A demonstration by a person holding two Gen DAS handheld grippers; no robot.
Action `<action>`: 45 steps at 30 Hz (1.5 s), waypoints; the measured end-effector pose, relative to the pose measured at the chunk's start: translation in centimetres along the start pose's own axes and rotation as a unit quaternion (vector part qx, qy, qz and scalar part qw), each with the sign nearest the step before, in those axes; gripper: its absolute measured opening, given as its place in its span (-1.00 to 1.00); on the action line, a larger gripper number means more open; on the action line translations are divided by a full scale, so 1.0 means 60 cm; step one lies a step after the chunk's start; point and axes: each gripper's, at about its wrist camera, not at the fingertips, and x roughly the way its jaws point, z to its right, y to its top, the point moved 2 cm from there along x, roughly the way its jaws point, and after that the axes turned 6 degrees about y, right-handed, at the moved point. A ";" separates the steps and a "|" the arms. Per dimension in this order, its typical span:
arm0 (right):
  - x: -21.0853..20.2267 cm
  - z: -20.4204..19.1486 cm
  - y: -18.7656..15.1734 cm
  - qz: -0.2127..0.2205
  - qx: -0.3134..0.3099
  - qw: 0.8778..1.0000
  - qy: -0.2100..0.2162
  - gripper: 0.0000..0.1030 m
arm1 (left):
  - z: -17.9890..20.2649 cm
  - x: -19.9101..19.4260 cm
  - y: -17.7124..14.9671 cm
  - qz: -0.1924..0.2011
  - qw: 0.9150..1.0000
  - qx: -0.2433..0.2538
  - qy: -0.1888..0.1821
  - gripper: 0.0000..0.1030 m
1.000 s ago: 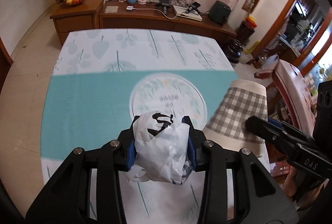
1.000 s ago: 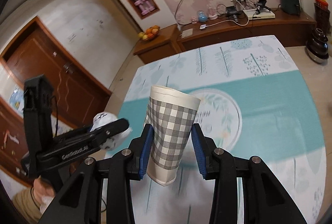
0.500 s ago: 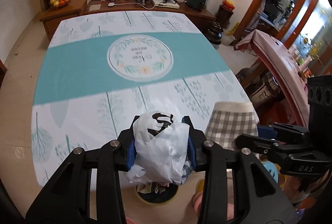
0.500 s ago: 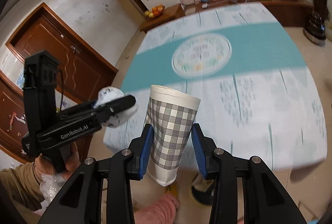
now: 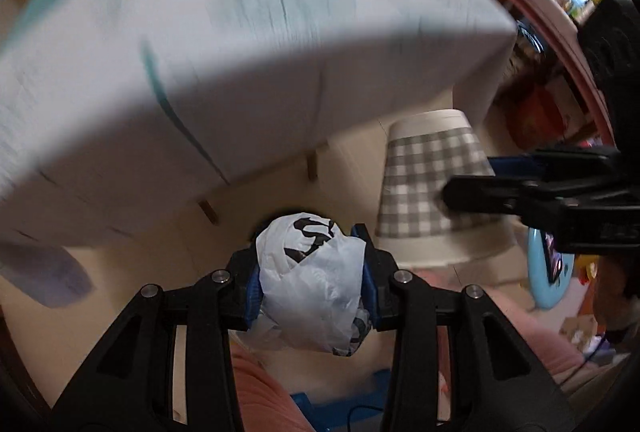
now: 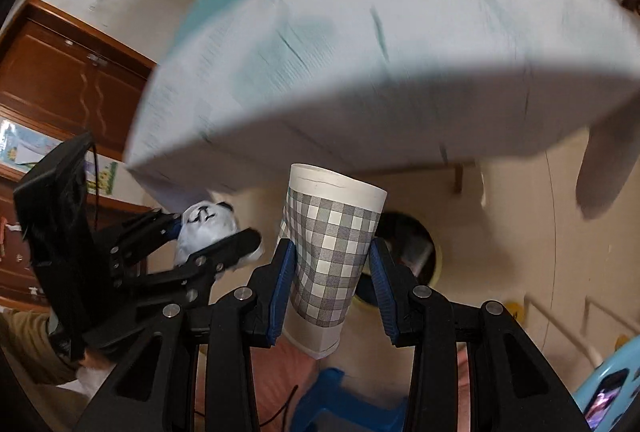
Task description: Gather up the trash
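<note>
My left gripper (image 5: 311,272) is shut on a crumpled white plastic bag (image 5: 316,288) with black print; the bag also shows in the right wrist view (image 6: 208,228). My right gripper (image 6: 331,268) is shut on a grey checked paper cup (image 6: 330,256), which stands to the right in the left wrist view (image 5: 434,188). Both grippers are off the table's near edge, pointing down at the floor. A dark round bin opening (image 6: 412,244) lies on the floor just behind the cup; in the left wrist view the bag hides most of it.
The table with its white and teal cloth (image 5: 240,32) hangs over the upper part of both views, its legs (image 5: 312,164) below. A blue stool (image 6: 340,404) and pink-clad legs are beneath the grippers. A light blue object (image 5: 544,272) lies at right.
Both grippers have drawn back off the table and tipped downward, carrying the bag and the cup. The view now shows the table's edge, the floor and the bin.
</note>
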 end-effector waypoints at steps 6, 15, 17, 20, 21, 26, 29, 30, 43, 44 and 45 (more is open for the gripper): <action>0.161 0.100 -0.080 -0.061 0.000 0.997 -0.040 -0.27 | -0.012 0.134 -0.078 -0.008 1.000 0.002 0.001 -0.29; 0.366 0.177 -0.121 -0.111 -0.037 0.992 -0.049 -0.22 | -0.037 0.325 -0.151 -0.051 0.998 -0.012 0.019 -0.16; 0.405 0.185 -0.112 -0.115 -0.050 0.991 -0.050 -0.19 | -0.038 0.361 -0.150 -0.060 0.998 -0.015 0.024 -0.10; 0.453 0.204 -0.097 -0.117 -0.070 0.989 -0.057 -0.07 | -0.043 0.405 -0.155 -0.073 0.996 -0.023 0.035 0.02; 0.463 0.208 -0.097 -0.114 -0.077 0.989 -0.055 0.03 | -0.046 0.416 -0.159 -0.074 0.996 -0.024 0.040 0.07; 0.502 0.235 -0.089 -0.097 -0.087 0.989 -0.067 0.34 | -0.058 0.453 -0.163 -0.070 0.996 -0.027 0.050 0.60; 0.507 0.252 -0.093 -0.094 -0.082 0.990 -0.073 0.34 | -0.063 0.461 -0.160 -0.068 0.996 -0.030 0.058 0.61; 0.508 0.256 -0.094 -0.093 -0.081 0.990 -0.075 0.34 | -0.065 0.459 -0.158 -0.067 0.995 -0.032 0.060 0.61; 0.419 0.239 -0.085 -0.046 -0.074 0.991 -0.105 0.34 | -0.062 0.353 -0.115 -0.044 0.995 -0.061 0.063 0.61; 0.406 0.232 -0.082 -0.041 -0.077 0.991 -0.106 0.34 | -0.061 0.340 -0.112 -0.042 0.995 -0.062 0.063 0.61; 0.392 0.224 -0.079 -0.036 -0.080 0.990 -0.107 0.34 | -0.059 0.323 -0.106 -0.039 0.995 -0.064 0.065 0.61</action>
